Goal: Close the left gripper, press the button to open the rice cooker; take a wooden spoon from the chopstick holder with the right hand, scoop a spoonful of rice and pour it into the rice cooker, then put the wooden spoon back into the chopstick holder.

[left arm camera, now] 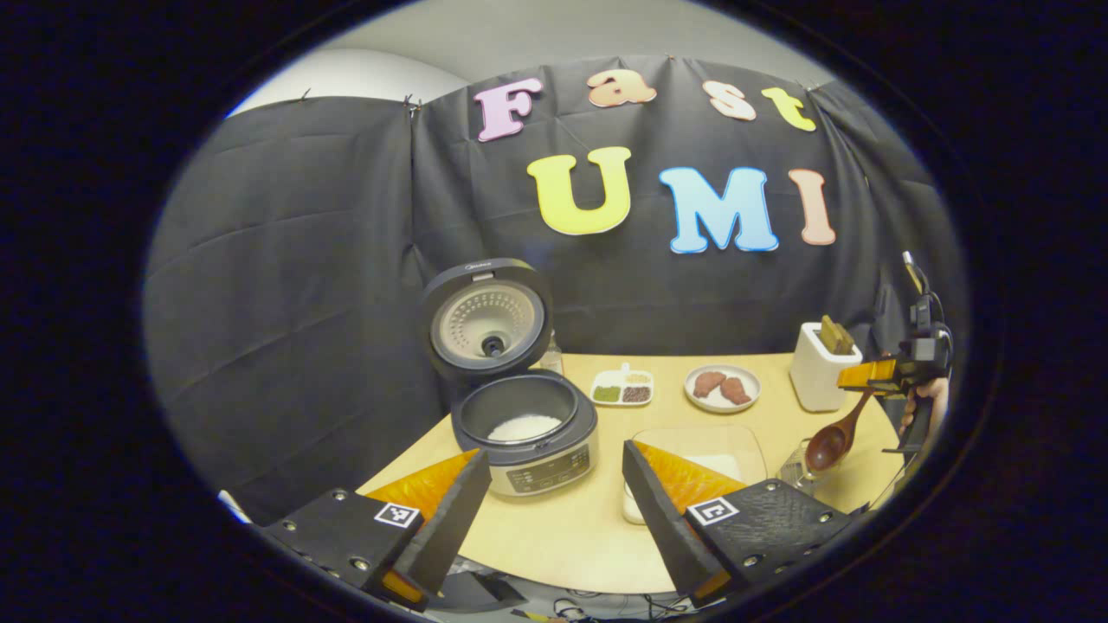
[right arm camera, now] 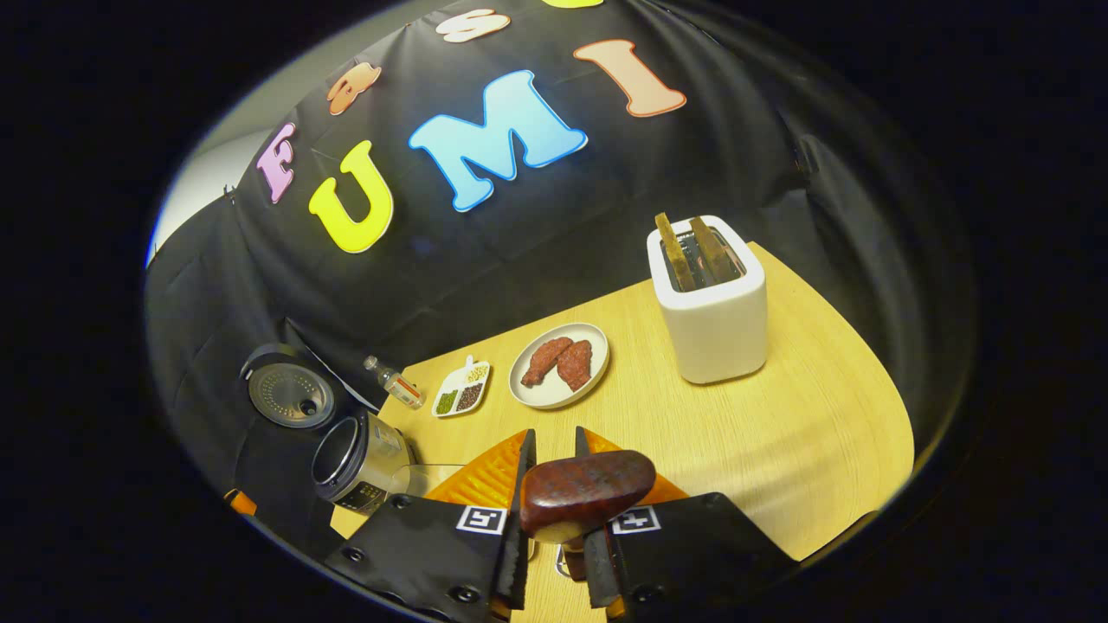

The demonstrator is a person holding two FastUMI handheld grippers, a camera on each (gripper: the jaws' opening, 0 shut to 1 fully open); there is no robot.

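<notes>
The rice cooker (left arm camera: pixel 528 437) stands open on the wooden table, its lid (left arm camera: pixel 489 320) tipped up, with white rice in the pot. My left gripper (left arm camera: pixel 552 454) hovers in front of it, open and holding nothing. At the far right, my right gripper (left arm camera: pixel 870 374) is shut on the handle of the wooden spoon (left arm camera: pixel 835 437). The spoon hangs bowl-down at the rim of the glass chopstick holder (left arm camera: pixel 795 474). In the right gripper view the spoon's handle end (right arm camera: pixel 589 493) is pinched in my right gripper (right arm camera: pixel 554 441), and the cooker (right arm camera: pixel 355 459) lies at the lower left.
A clear box of rice (left arm camera: pixel 718 450) sits behind my left gripper's right finger. A white toaster (right arm camera: pixel 710 303) with bread, a plate of meat (right arm camera: pixel 563 363), a divided grain dish (right arm camera: pixel 463 388) and a small bottle (right arm camera: pixel 394 381) stand toward the back.
</notes>
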